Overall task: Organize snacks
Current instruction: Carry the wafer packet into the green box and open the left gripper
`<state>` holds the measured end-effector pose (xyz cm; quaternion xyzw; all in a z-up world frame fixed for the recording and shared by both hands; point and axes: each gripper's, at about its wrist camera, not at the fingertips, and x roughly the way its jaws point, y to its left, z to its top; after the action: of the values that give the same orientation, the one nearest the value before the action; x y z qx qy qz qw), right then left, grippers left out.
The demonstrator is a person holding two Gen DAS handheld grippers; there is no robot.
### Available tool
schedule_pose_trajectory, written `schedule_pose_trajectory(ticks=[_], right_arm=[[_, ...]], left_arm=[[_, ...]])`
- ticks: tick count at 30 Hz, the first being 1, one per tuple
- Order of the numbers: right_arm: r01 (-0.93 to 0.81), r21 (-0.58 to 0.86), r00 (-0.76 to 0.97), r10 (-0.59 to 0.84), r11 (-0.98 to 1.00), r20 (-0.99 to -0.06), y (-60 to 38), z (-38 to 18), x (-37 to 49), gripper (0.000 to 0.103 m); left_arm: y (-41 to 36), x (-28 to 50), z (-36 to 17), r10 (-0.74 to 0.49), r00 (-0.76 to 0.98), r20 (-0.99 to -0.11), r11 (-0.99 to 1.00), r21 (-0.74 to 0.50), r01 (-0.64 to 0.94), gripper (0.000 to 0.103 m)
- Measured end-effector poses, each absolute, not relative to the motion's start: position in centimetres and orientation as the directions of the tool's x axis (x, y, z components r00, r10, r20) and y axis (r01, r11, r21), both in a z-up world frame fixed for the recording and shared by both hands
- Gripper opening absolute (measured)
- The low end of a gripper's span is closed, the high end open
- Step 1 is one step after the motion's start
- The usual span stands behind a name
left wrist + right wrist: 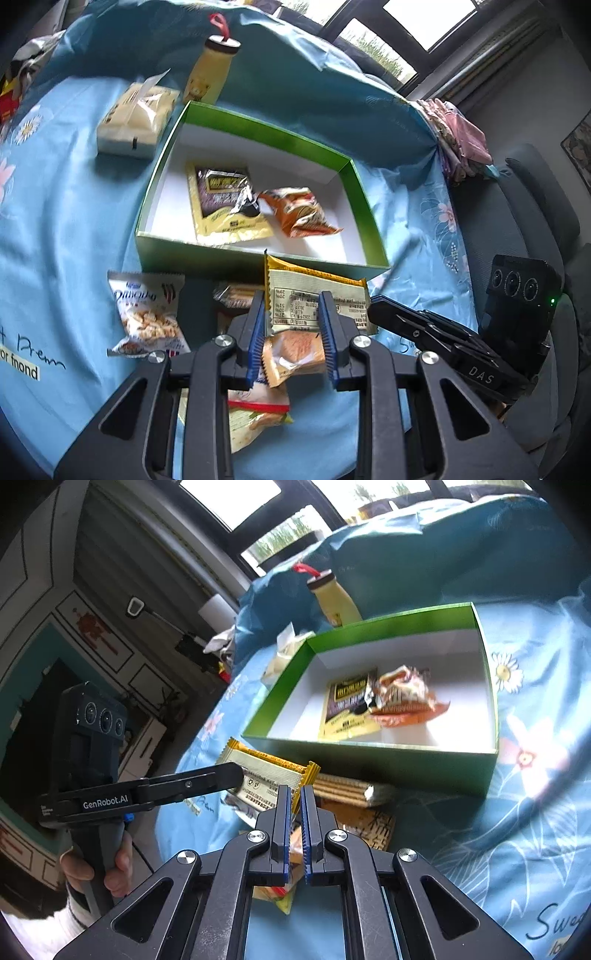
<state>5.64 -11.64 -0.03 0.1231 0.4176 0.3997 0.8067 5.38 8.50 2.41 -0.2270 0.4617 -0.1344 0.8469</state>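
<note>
1. Your left gripper (293, 314) is clamped on the yellow-edged snack bar (321, 295), its blue pads pressing the wrapper's left half, with the printed back of the pack facing the camera.
2. Your right gripper (294, 805) is clenched almost fully, pinching the yellow serrated end of the same bar (266, 779) between its blue pads; the bar hangs between the two grippers, clear of the cloth.
3. Directly below the bar, an orange cracker packet (291, 354) and a packet with a red stripe (258, 410) lie on the blue floral tablecloth (74, 240).
4. Left of your left gripper lies a white bag of puffed snacks (147, 314); just beyond its fingers, a clear-wrapped biscuit pack (232, 293) shows.
5. From the right wrist view, a sleeve of ridged wafers (347, 788) sits just near the box's front wall, with a brown patterned packet (369, 825) nearer still.
6. Beyond all of these stands the green box (258, 254), open, white inside. In it a yellow-and-dark pouch (225, 206) lies left, and an orange crinkled bag (299, 212) touches it on the right.
7. Far left of the box rests a pale bread-like package (133, 118); behind the box's far corner stands a yellow bottle (210, 70) with a dark cap and red loop.
8. A hand (96, 871) grips the left tool's handle at the left edge of the right wrist view.
</note>
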Motion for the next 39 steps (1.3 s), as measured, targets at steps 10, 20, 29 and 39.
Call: schedule_pose_trajectory(ticks=[10, 20, 29, 39], right_arm=[[-0.555, 0.515, 0.379, 0.75, 0.653, -0.542, -12.4, 2.3, 7.1, 0.007], [-0.562, 0.51, 0.401, 0.754, 0.651, -0.521, -12.7, 3.6, 9.3, 0.007], [-0.559, 0.51, 0.41, 0.753, 0.654, -0.515, -12.8, 3.8, 10.9, 0.007], [-0.544, 0.519, 0.408, 0.748, 0.659, -0.523, -12.9, 3.1, 12.9, 0.007]], left_arm=[[7.9, 7.3, 4.6, -0.443, 0.562, -0.698, 0.863, -0.503, 0.056, 0.026], [7.6, 9.5, 5.9, -0.436, 0.575, -0.692, 0.87, -0.487, 0.073, 0.026], [7.6, 11.7, 6.0, -0.435, 0.574, -0.694, 0.872, -0.484, 0.076, 0.026], [7.6, 13.7, 5.2, -0.437, 0.56, -0.704, 0.873, -0.482, 0.074, 0.026]])
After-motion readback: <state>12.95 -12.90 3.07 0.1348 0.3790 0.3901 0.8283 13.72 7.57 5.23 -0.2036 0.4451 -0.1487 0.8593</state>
